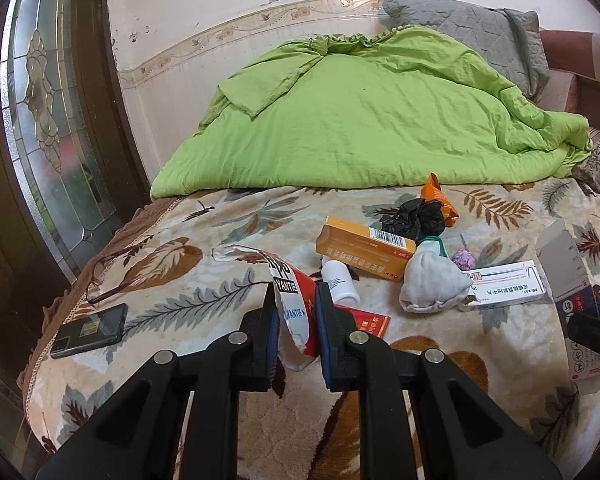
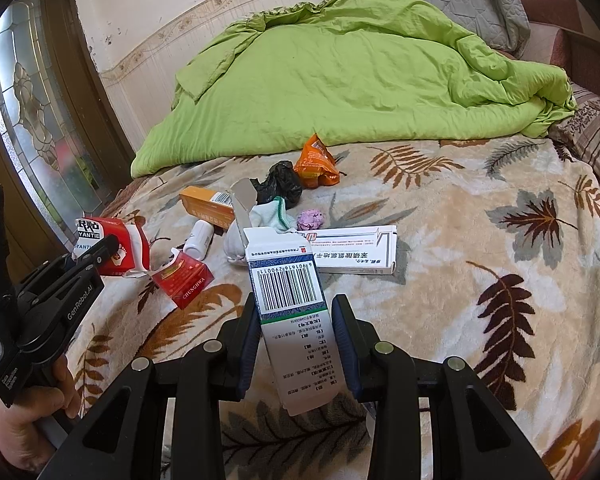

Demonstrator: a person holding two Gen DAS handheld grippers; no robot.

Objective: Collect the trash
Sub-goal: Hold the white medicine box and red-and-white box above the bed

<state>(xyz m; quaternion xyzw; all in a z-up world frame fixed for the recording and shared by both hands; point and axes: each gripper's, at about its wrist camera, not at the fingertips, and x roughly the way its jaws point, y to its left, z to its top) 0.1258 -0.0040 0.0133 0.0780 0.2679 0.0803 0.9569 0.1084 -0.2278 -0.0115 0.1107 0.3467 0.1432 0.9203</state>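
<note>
My left gripper [image 1: 296, 308] is shut on a torn red-and-white packet [image 1: 296, 296] printed YANTIE, lifted just above the leaf-patterned blanket [image 1: 180, 248]. The right wrist view shows the same packet [image 2: 112, 244] at the left. My right gripper [image 2: 296, 308] is shut on an opened white-and-blue carton [image 2: 288, 292] with a barcode, its flap standing up. More litter lies ahead: an orange box [image 2: 208, 204], a white bottle [image 2: 199, 240], a black bag [image 2: 280, 182], an orange wrapper [image 2: 316, 160], a purple wad [image 2: 310, 219], a long white box [image 2: 352, 252] and a red cigarette pack [image 2: 184, 280].
A grey sock [image 1: 432, 280] lies among the litter. A dark phone [image 1: 88, 330] and a pair of glasses [image 1: 112, 276] rest near the bed's left edge. A green quilt [image 1: 360, 120] and a grey pillow [image 1: 480, 36] fill the far half. A glazed door [image 1: 44, 120] stands left.
</note>
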